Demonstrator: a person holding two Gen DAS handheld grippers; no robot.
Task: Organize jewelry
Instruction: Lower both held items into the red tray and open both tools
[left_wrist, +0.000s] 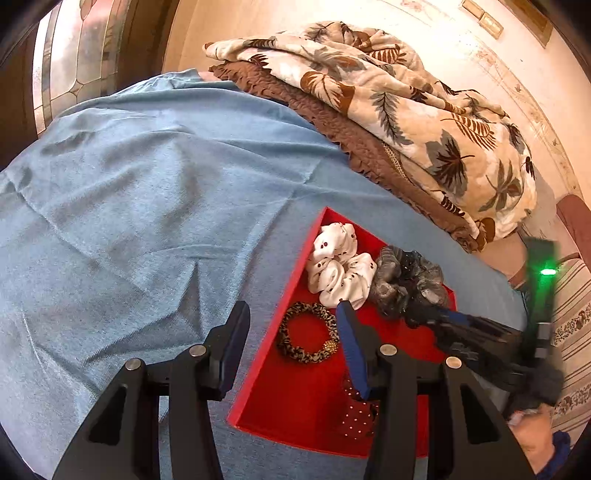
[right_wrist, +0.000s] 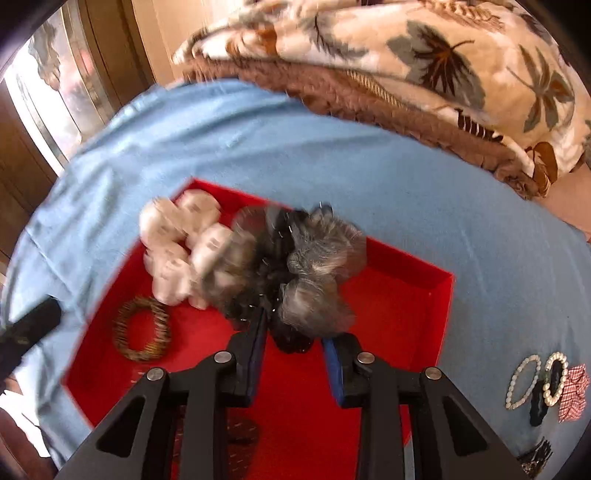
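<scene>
Blue bedcloth (left_wrist: 147, 206) carries my red tray (left_wrist: 291, 273), where a grey-black scrunchie (right_wrist: 295, 266) sits between my right gripper (right_wrist: 295, 343)'s parted pads, though blur hides whether they press it, beside a white scrunchie (left_wrist: 340, 266) and leopard band (left_wrist: 308, 332). My left gripper (left_wrist: 291, 325) hangs apart and empty over the tray's edge. Only my right view shows pearl bracelets (right_wrist: 524, 384) and a checked clip (right_wrist: 572, 391) outside the tray; a dotted red piece (left_wrist: 354, 417) is half hidden behind my left fingers.

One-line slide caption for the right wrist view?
Right gripper over the red tray, grey-black scrunchie between its fingers; bead bracelets wait on blue cloth.
</scene>
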